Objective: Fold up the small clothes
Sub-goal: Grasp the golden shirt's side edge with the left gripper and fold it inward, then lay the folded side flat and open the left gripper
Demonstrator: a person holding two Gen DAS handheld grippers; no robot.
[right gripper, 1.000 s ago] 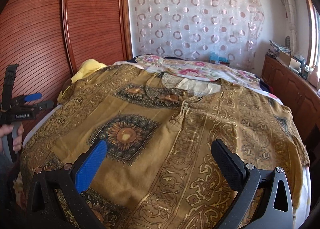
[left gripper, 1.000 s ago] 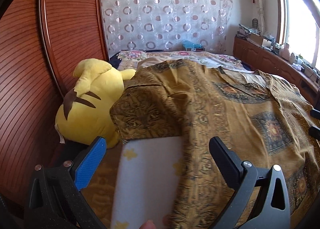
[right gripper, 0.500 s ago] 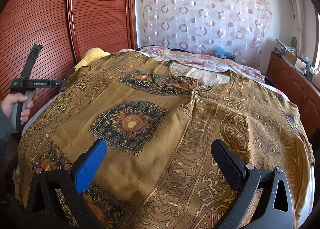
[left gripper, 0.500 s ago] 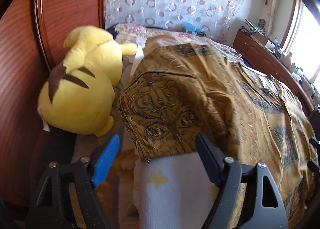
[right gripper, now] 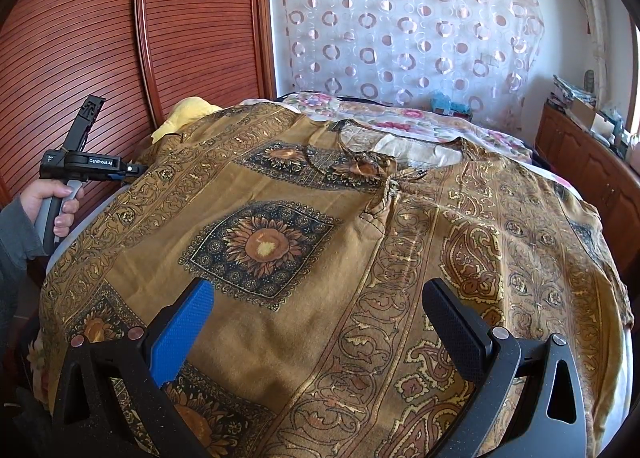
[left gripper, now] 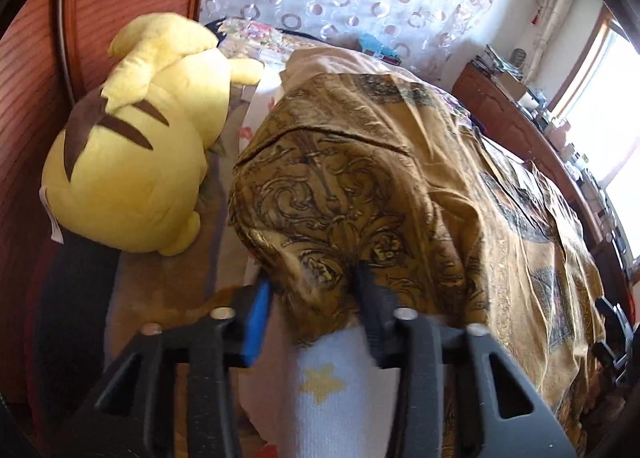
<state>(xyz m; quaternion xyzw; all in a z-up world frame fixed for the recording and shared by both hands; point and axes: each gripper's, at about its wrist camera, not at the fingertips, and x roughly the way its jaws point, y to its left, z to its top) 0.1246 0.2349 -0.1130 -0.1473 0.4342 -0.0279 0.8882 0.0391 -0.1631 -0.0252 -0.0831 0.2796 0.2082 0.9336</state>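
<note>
A large brown-gold patterned garment (right gripper: 360, 258) lies spread flat over the bed. Its left sleeve (left gripper: 340, 210) hangs over the bed's side in the left wrist view. My left gripper (left gripper: 314, 290) is at the sleeve's hem. Its jaws are closing, the fabric bunches between the blue pad (left gripper: 256, 318) and the black pad (left gripper: 370, 306), and creases gather at the black one. From the right wrist view the left gripper (right gripper: 132, 170) shows at the bed's left edge, held by a hand (right gripper: 44, 202). My right gripper (right gripper: 320, 322) hovers open over the garment's lower hem, holding nothing.
A yellow plush toy (left gripper: 132, 162) lies left of the sleeve against the red-brown wardrobe doors (right gripper: 120, 38). A white blanket with yellow stars (left gripper: 320, 382) shows under the sleeve. A wooden sideboard (right gripper: 600, 162) with clutter runs along the right wall below a window.
My left gripper moved forward and down to the sleeve hem, and its jaws narrowed from wide open onto the fabric. The right gripper stayed in place and open.
</note>
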